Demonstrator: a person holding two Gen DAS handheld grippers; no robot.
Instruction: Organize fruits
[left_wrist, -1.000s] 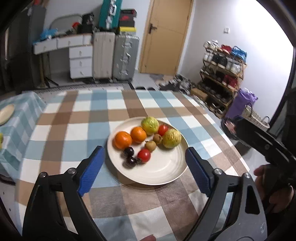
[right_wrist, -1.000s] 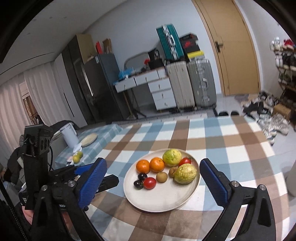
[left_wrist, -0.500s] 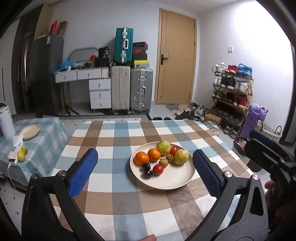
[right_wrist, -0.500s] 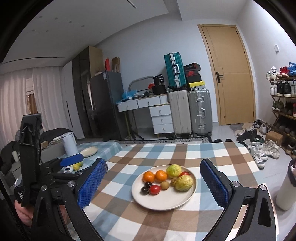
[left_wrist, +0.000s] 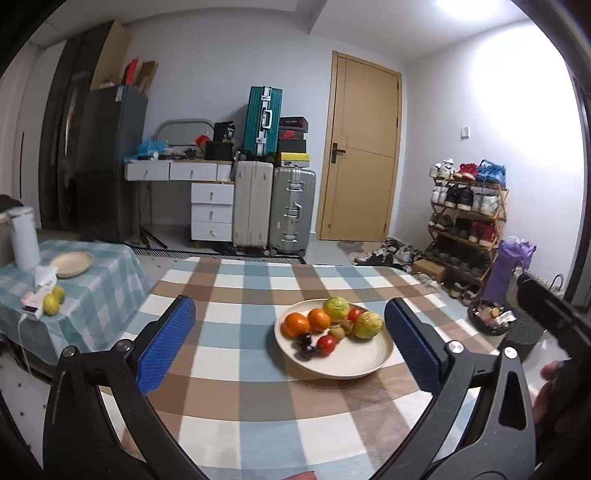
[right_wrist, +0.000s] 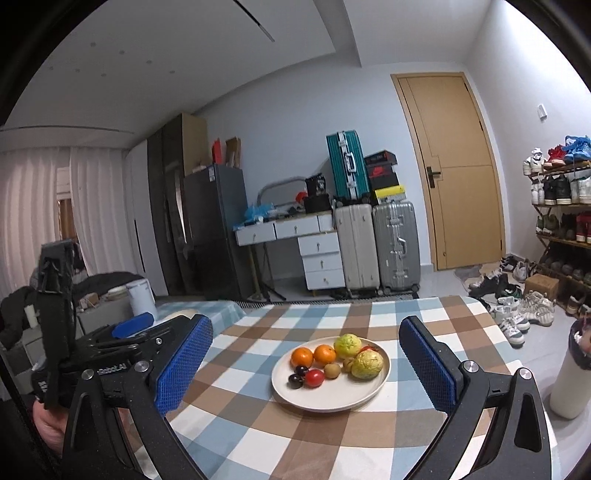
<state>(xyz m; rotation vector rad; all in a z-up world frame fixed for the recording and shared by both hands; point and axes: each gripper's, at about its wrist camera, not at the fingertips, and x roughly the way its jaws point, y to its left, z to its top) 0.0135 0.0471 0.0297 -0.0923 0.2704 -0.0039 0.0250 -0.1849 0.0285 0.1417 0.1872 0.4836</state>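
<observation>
Fruit is sitting piled on a cream plate (left_wrist: 369, 363) at centre-right of the left wrist view, on the checked tablecloth (left_wrist: 236, 406). Two oranges (left_wrist: 295, 325) are lying side by side at the plate's left, a green-yellow fruit (left_wrist: 336, 309) behind them, a larger yellow-green one (left_wrist: 367, 325) at the right edge. Between them a red tomato (left_wrist: 327, 343), two kiwis (left_wrist: 337, 333) and two dark plums (left_wrist: 306, 349) are clustering, a second tomato (left_wrist: 354, 314) peeking at the back.

Left gripper (left_wrist: 290, 341) is hanging above the table with its blue pads spread as wide as they go after just opening up, gripping nothing; the plate is showing just inside the right pad. Right gripper (right_wrist: 308, 363) is likewise standing wide and holding nothing, and in its view the same plate (right_wrist: 314, 400) is sitting framed between the pads, lower centre.

Over at the left edge of the left wrist view, a second cloth-covered table (left_wrist: 96, 280) is carrying an empty-looking small plate (left_wrist: 72, 264), a white kettle (left_wrist: 24, 238) and two yellow-green fruits (left_wrist: 53, 301).
</observation>
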